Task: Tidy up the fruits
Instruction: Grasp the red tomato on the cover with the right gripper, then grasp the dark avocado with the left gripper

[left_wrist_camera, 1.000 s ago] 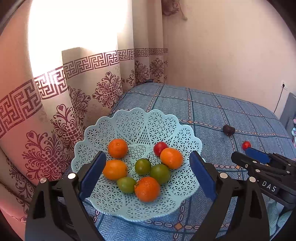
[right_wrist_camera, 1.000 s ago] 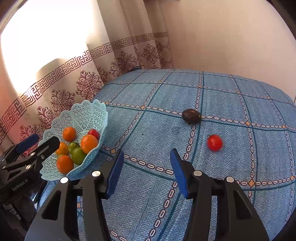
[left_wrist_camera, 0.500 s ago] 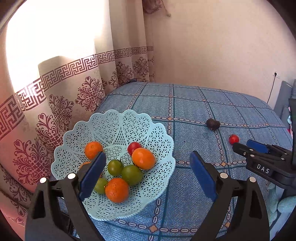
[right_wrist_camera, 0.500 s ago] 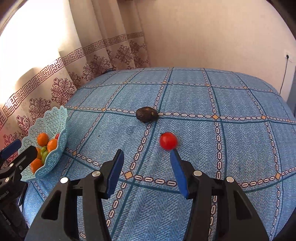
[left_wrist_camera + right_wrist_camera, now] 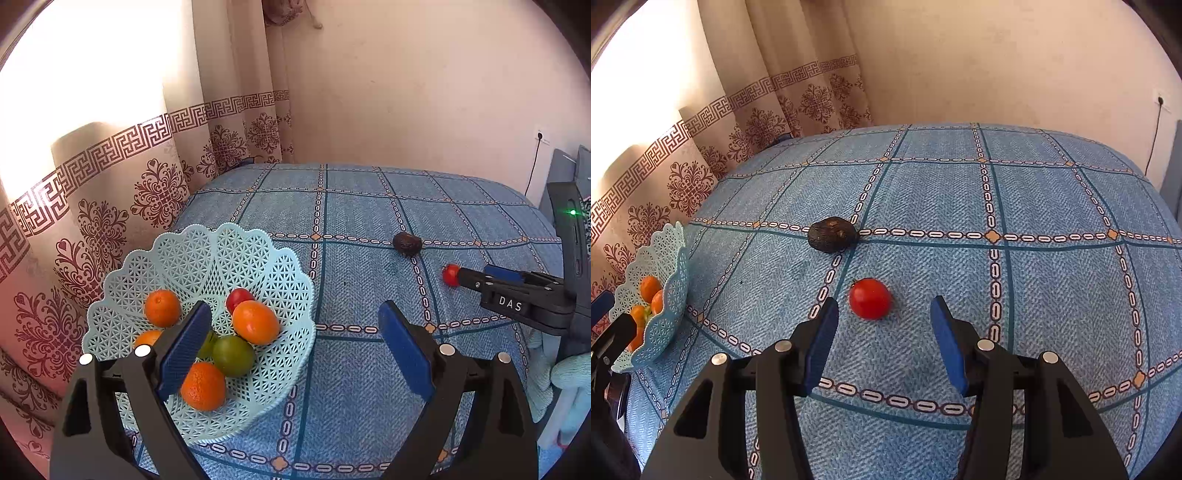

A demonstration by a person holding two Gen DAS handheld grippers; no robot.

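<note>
R gripper point(image 5: 884, 317) is hovering w/ fingers apart, red tomato point(image 5: 870, 298) lying just ahead at 12 o'clock on the blue bedcover point(image 5: 1052, 288). Dark fruit point(image 5: 832, 234) is sitting at tomato's 11 o'clock. L gripper point(image 5: 293, 332), fingers also apart and gripping nothing, is hanging over the basket point(image 5: 258, 258).

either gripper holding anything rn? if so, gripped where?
Nothing held. Right gripper is open, short of the red tomato; left gripper is open by the basket.
</note>
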